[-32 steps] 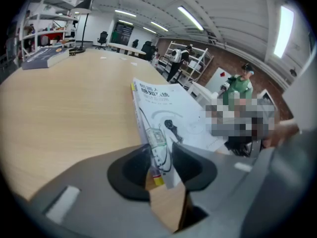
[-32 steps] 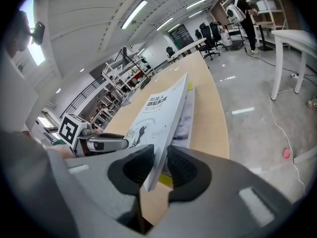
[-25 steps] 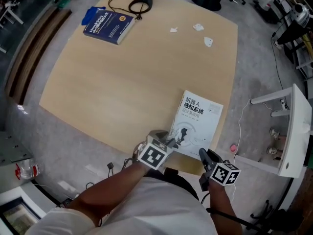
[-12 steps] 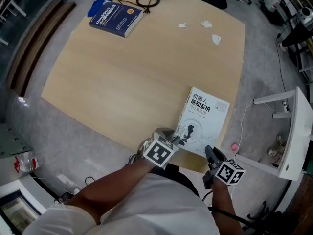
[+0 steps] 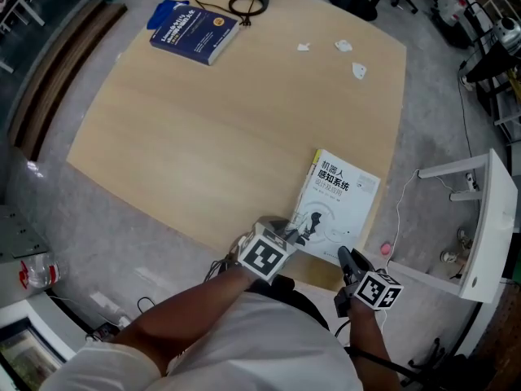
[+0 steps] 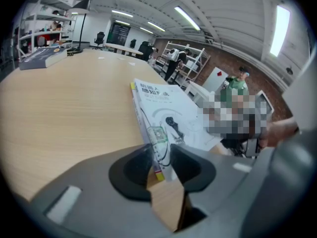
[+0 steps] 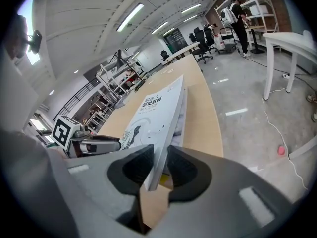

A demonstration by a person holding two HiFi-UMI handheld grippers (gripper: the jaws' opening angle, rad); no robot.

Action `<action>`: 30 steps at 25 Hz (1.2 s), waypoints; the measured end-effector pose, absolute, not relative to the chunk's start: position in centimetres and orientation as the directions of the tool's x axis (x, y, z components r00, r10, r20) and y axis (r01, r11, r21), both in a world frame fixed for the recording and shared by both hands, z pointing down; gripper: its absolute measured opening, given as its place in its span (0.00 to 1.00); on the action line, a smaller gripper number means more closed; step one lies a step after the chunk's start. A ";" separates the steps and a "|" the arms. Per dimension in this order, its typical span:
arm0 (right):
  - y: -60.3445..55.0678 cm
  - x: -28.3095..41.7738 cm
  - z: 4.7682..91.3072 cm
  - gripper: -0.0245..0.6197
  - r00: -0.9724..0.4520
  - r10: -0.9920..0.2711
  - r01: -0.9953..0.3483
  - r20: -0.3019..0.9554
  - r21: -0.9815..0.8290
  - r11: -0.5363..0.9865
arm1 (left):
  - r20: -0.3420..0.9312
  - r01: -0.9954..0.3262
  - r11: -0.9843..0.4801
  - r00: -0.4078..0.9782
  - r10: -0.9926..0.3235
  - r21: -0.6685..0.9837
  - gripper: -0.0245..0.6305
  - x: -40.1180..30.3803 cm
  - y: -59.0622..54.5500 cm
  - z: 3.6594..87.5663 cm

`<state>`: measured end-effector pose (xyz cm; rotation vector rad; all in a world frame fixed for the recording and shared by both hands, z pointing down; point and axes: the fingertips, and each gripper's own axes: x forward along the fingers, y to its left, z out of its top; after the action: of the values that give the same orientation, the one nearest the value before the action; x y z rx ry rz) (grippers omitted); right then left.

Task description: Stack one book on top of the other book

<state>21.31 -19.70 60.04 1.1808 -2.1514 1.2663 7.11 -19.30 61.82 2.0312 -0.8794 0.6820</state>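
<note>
1. The white book (image 5: 338, 202) lies cover up at the near edge of the counter (image 5: 203, 137), close to its near right corner. Its near end reaches the edge, so I judge it sits where both tools can get at it from outside the counter.
2. It looks like a fairly thick paperback. The cover is glossy white, with dark title characters at the far end, a faint grey ring drawing with a small dark figure, and a yellow strip along the spine.
3. The left hand-held gripper (image 5: 289, 233) has its jaws closed on the book's near spine corner. The gap between the pads is no wider than the corner they pinch.
4. The right hand-held gripper (image 5: 343, 257) is clamped on the near corner at the page side, jaws narrow and the thin edge pressed between the pads. In the right gripper view that edge looks tilted up off the counter.
5. A grip at both near corners makes sense to me, since one corner alone would likely let a soft cover sag or twist.
6. The blue book (image 5: 194, 35) rests flat at the far left corner, well apart from the white one — so a carry across the counter is likely what remains.
7. A dark cable (image 5: 244, 2) loops just beside the blue book at the far edge. A few paper scraps (image 5: 342, 46) lie toward the far right corner, off the direct line between the books.
</note>
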 end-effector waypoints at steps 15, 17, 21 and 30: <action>-20.4 21.4 60.9 0.35 -0.455 -0.457 -0.881 0.764 -0.315 0.352 | 0.722 -0.805 -0.355 0.588 -0.365 0.476 0.28 4.7 -19.2 62.1; -20.6 21.5 61.1 0.35 -0.456 -0.452 -0.881 0.767 -0.320 0.348 | 0.723 -0.803 -0.361 0.589 -0.362 0.474 0.28 4.9 -19.3 62.1; -20.5 21.4 61.6 0.35 -0.490 -0.423 -0.867 0.762 -0.373 0.331 | 0.723 -0.796 -0.370 0.597 -0.347 0.479 0.26 5.2 -19.2 62.3; -23.0 22.9 59.8 0.34 -0.527 -0.437 -0.849 0.729 -0.428 0.310 | 0.714 -0.810 -0.377 0.580 -0.393 0.450 0.19 4.3 -21.2 61.1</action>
<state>22.86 -23.00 59.75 1.1371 -2.0972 1.1250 4.32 -21.21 61.06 1.9894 -0.9598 0.6432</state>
